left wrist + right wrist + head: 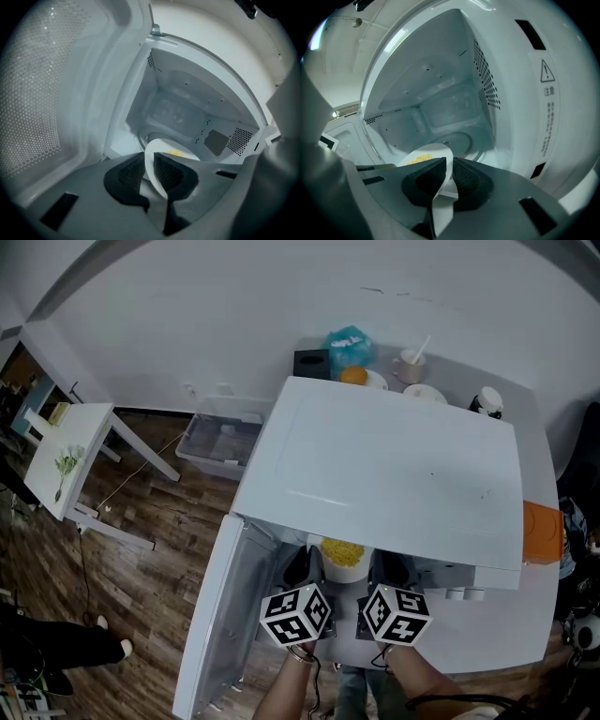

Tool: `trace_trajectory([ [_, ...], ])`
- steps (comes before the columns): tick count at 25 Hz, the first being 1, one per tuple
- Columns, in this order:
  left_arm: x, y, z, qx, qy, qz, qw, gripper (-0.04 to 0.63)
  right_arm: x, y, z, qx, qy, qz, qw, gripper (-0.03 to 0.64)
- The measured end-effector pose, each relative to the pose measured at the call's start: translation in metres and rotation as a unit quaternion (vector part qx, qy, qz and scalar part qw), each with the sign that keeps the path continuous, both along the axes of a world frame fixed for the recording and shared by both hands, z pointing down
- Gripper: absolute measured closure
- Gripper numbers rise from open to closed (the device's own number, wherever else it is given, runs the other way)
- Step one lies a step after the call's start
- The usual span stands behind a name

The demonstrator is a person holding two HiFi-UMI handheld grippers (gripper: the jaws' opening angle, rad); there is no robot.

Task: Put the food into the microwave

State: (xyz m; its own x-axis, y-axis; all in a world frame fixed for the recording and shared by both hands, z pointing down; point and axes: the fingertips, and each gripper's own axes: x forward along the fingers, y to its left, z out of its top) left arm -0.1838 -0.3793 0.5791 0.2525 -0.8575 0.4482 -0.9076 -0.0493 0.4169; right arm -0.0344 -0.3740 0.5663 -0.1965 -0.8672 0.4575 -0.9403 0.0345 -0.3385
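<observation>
Microwave (394, 465) door (217, 615) stood open. I had left gripper (148, 172) and right gripper (448, 177) each pinched on the bowl (343, 553) rim, food at the mouth, seemingly not yet set on the turntable (457, 140).

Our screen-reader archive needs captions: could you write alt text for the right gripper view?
The right gripper is shut on the rim of a white bowl of yellow food, facing the open microwave. Its white cavity and round turntable fill the view.

left gripper (298, 570) and right gripper (390, 568) side by side, forearms (284, 688) stretched forward, both sets of jaws pinched on opposite sides of the bowl (343, 572) rim
</observation>
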Motion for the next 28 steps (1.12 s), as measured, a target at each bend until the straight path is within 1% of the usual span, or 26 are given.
trace_trajectory([
  [14,0.002,-0.024,-0.003,0.005,-0.005,-0.005,1.0000,0.534,0.002,-0.018,0.005,-0.014,-0.003,0.029,0.999,0.561],
  [20,0.005,-0.030,-0.002,0.008,-0.007,-0.008,0.9999,0.534,0.004,-0.023,0.005,-0.012,0.006,0.037,0.999,0.562],
  [26,-0.001,-0.028,-0.009,0.024,-0.034,-0.029,0.9987,0.534,0.006,-0.021,0.000,0.005,0.021,0.043,0.999,0.562],
  [28,-0.001,-0.025,-0.010,0.025,-0.034,-0.031,0.9987,0.534,0.006,-0.019,-0.001,0.008,0.021,0.042,0.999,0.563],
])
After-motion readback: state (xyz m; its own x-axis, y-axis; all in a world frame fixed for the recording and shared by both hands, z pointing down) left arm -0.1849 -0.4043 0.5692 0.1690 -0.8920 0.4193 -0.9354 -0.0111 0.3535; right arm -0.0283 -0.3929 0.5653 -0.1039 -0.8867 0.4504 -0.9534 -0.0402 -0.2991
